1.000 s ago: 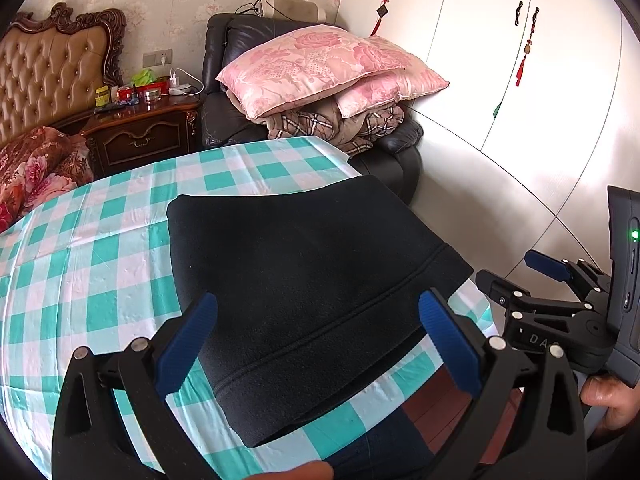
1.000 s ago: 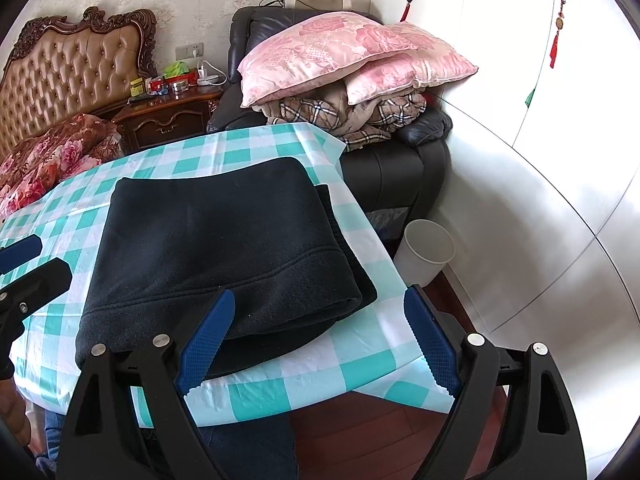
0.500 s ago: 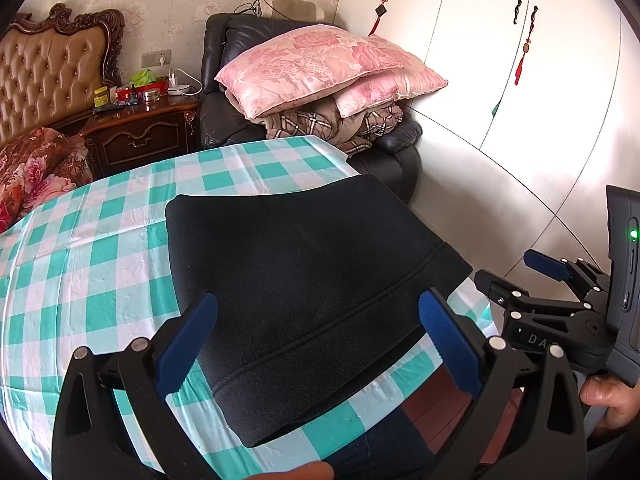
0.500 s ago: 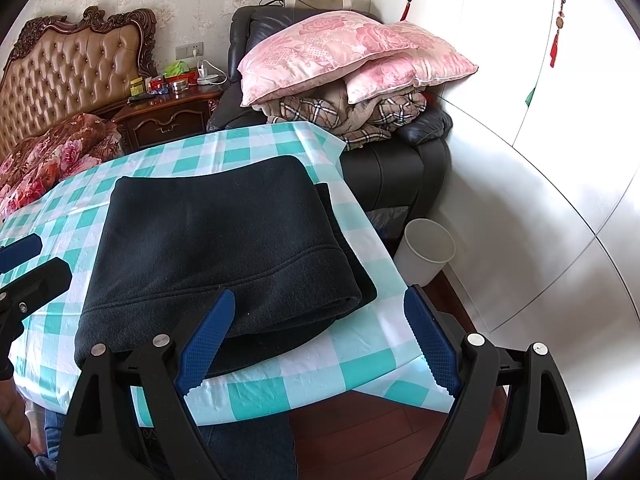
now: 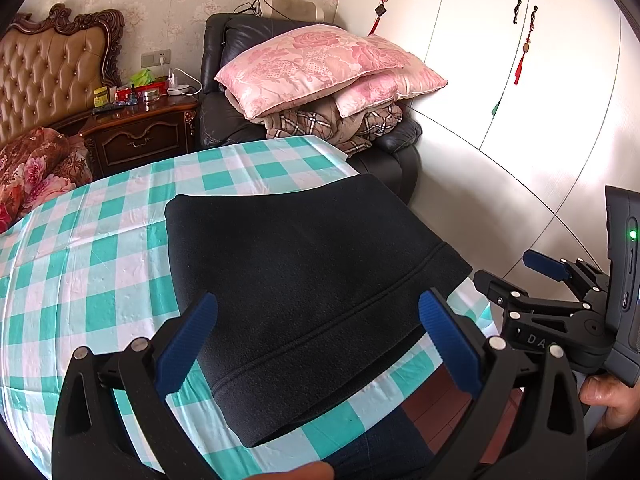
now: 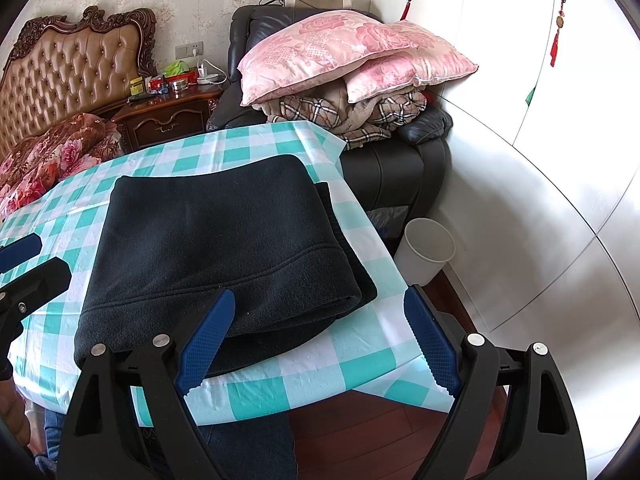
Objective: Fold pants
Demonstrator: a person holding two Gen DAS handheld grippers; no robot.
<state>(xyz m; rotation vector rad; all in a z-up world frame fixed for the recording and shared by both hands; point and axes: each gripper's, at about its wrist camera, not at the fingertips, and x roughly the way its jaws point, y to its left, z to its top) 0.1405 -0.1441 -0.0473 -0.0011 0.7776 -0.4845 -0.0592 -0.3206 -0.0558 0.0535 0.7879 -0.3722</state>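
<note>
The black fleece pants (image 5: 304, 280) lie folded in a flat rectangle on the table with the teal-and-white checked cloth (image 5: 100, 248). They also show in the right wrist view (image 6: 216, 248), stacked in layers near the table's right edge. My left gripper (image 5: 316, 340) is open and empty, held just above the near edge of the pants. My right gripper (image 6: 316, 336) is open and empty, over the pants' near right corner. The right gripper also shows at the right of the left wrist view (image 5: 516, 276), and the left gripper at the left of the right wrist view (image 6: 28, 260).
A black leather armchair (image 6: 400, 160) piled with pink pillows (image 6: 344, 48) and a plaid blanket stands behind the table. A white waste bin (image 6: 428, 248) sits on the floor to the right. White wardrobe doors (image 6: 560, 140) line the right. A bed and nightstand (image 6: 168, 116) stand at the left.
</note>
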